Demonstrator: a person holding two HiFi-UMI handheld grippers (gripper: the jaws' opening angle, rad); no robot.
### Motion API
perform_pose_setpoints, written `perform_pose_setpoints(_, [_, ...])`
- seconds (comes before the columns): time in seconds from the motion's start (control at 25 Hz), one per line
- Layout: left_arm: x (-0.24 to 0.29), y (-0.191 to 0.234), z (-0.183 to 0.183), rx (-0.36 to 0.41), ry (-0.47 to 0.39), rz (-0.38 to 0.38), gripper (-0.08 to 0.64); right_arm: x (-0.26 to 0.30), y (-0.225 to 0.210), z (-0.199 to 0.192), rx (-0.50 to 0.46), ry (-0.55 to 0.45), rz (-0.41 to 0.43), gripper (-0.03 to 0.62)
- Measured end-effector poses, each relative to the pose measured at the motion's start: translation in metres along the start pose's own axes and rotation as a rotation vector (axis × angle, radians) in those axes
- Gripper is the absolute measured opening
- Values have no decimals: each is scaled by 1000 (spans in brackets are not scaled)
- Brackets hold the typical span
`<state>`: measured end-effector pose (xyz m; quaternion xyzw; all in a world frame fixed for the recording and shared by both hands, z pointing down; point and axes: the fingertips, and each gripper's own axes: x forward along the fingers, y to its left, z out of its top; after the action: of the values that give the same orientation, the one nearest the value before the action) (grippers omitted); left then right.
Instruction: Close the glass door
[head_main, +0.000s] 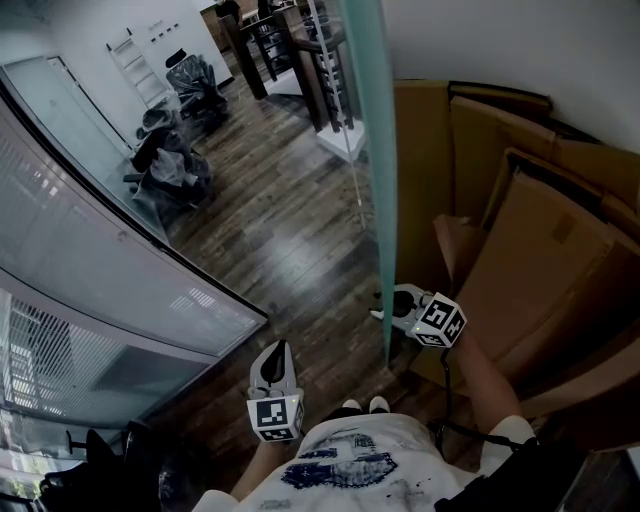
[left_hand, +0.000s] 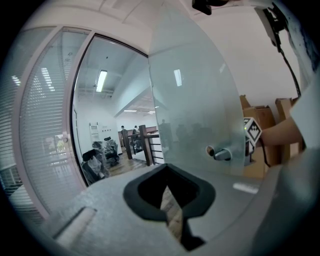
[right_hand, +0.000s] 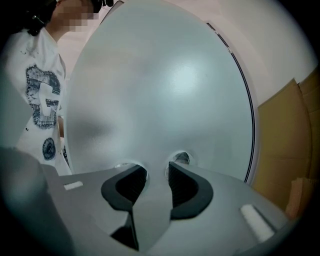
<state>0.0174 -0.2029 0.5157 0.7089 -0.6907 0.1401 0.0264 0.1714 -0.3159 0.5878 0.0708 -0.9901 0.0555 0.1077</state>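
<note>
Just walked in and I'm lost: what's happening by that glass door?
A person with a gripper in each hand stands at the frosted glass door, which stands open. The right gripper is up against the door's face on the side of the cardboard boxes, beside the handle fitting, jaws apart with nothing clamped. The left gripper hangs back near the person's body, shut and empty. The door is not yet closed.

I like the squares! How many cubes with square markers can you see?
2. One marker cube sits on the left gripper, low in the middle. The other sits on the right gripper, beside the edge of the glass door. None looks hidden.
</note>
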Motion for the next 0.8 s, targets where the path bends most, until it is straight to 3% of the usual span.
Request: perform_pose_setpoints(0.8, [-24, 20, -12, -3, 4, 112, 2, 28, 11, 3, -56, 65, 8, 138])
